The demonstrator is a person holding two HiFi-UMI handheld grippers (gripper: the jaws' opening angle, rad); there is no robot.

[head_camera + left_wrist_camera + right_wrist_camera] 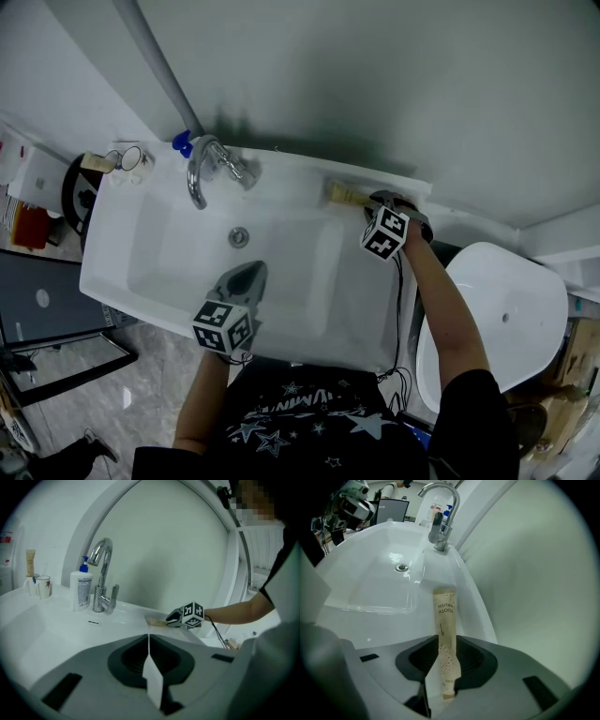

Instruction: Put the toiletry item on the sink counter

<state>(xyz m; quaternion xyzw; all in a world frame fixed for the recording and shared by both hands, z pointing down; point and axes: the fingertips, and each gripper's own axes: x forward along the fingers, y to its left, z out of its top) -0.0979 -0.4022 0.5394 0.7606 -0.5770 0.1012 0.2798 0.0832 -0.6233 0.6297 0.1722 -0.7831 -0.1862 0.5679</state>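
Observation:
A tan paper toothbrush packet (345, 195) (444, 630) lies flat, face up, on the back right ledge of the white sink (127, 281). My right gripper (373, 201) (442, 644) sits low on that ledge with its jaws open on either side of the packet's near end. The pads do not press on it. In the left gripper view the packet (154, 620) shows just ahead of the right gripper (177, 618). My left gripper (246, 277) (149, 641) hovers over the basin's front half, jaws shut and holding nothing.
A chrome faucet (208, 164) (440, 513) stands at the back of the basin, with a blue-pump soap bottle (182, 143) (81, 588) beside it. Cups (131, 157) (42, 586) sit on the left corner. A drain (239, 237) marks the basin floor. A white toilet (497, 309) is at the right.

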